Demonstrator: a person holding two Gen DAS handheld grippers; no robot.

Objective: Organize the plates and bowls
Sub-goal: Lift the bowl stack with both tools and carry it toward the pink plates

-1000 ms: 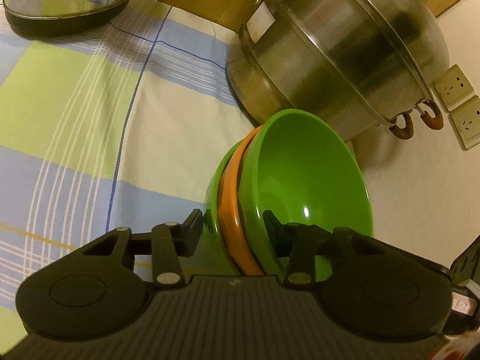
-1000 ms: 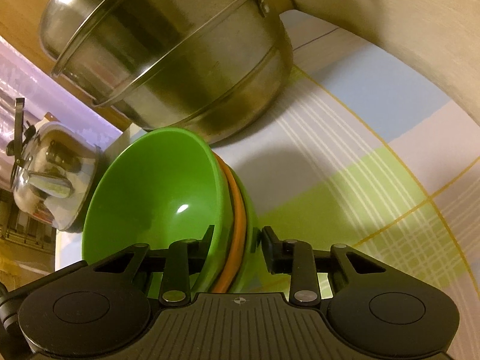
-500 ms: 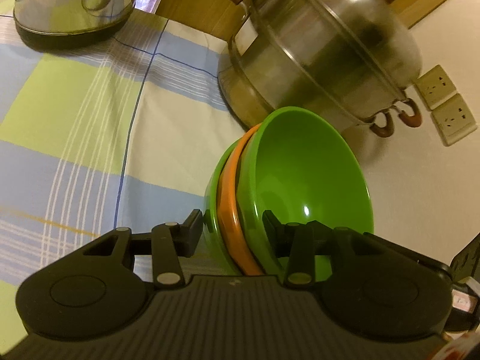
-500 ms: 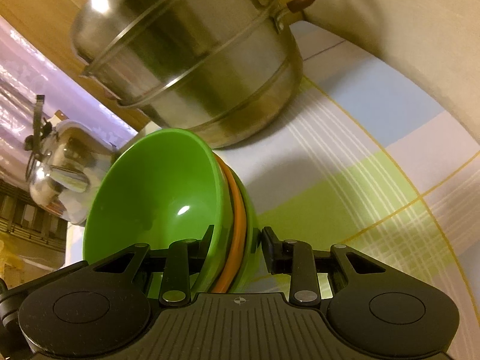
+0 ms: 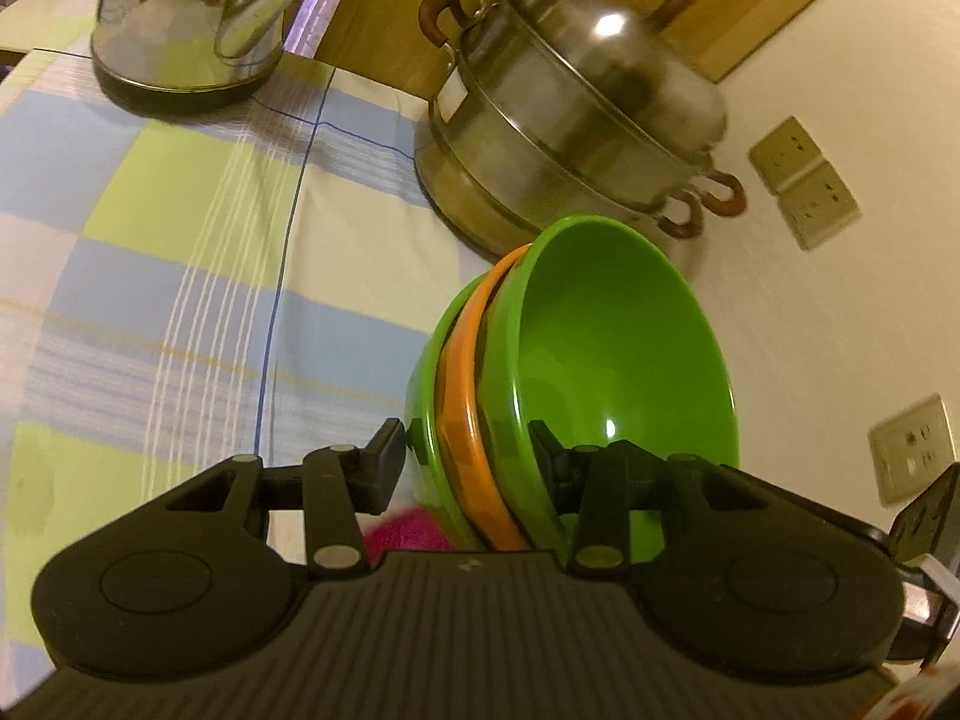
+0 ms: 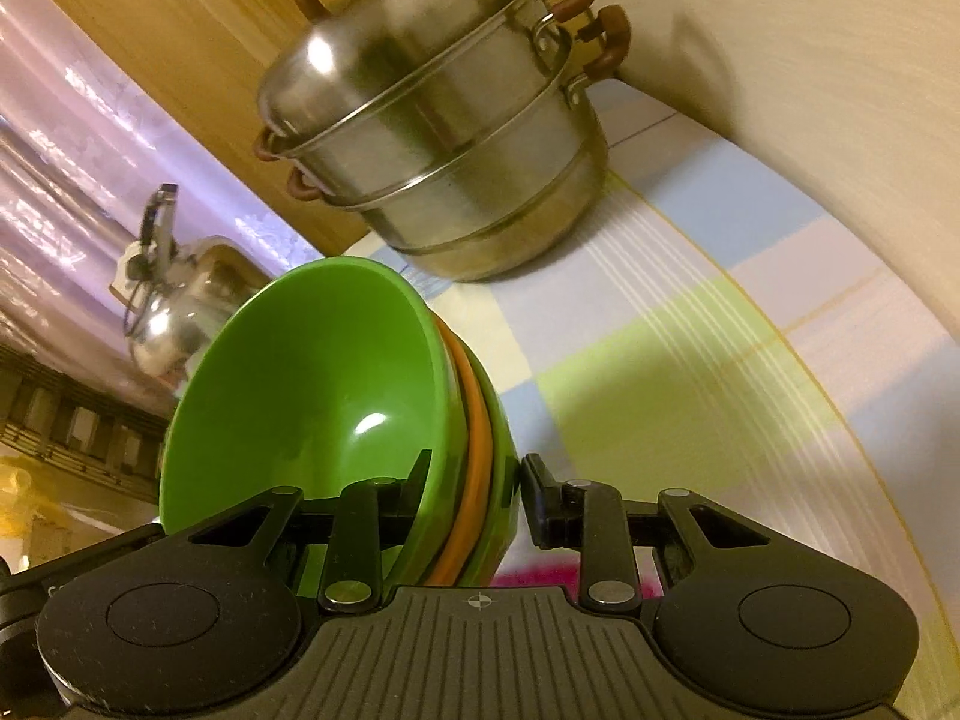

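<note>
A nested stack of bowls, green inside (image 5: 600, 348) (image 6: 312, 372) with an orange bowl (image 5: 474, 360) (image 6: 474, 420) between two green ones, hangs tilted on edge above the checked tablecloth (image 5: 180, 240). My left gripper (image 5: 468, 450) is shut on the stack's rim, one finger inside the top bowl and one against the outer green wall. On the opposite rim my right gripper (image 6: 474, 486) is shut the same way. The stack's underside is hidden.
A lidded steel steamer pot (image 5: 570, 120) (image 6: 444, 138) stands at the back by the wall. A steel kettle (image 5: 192, 18) (image 6: 174, 306) sits to its left. Wall sockets (image 5: 804, 180) are on the right. Something pink (image 5: 408, 531) (image 6: 540, 576) lies below the stack.
Both grippers have risen and drawn back with the bowl stack between them. The pot and kettle now look smaller and show more fully. A pink thing has come into view under the stack.
</note>
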